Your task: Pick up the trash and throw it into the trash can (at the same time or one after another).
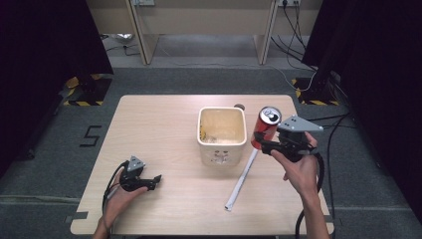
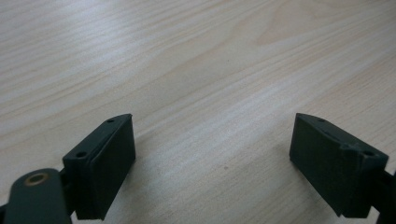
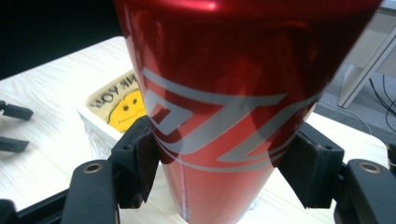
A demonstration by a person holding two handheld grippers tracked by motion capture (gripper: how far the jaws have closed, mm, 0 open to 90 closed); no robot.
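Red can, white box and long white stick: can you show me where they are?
Red can (image 1: 263, 130), high view, on its red side.
White box (image 1: 222, 152), high view, on its front wall.
Long white stick (image 1: 242, 181), high view, on its middle.

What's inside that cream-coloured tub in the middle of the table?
The tub holds pale crumpled stuff and a yellow smiley-face item. The red can covers part of it in the right gripper view.

Red can (image 1: 265, 127), silver top, grey-white swirl lettering on its side. Cream square bin (image 1: 222, 144), yellow smiley face and dark lettering on its wall. Pale wood-grain desk (image 1: 164, 129). White tube (image 1: 241, 181) near right of bin. Black fingers (image 3: 135, 163) on both grippers, grey plates on top. Dark grey floor (image 1: 45, 164), black "5" marking at left.
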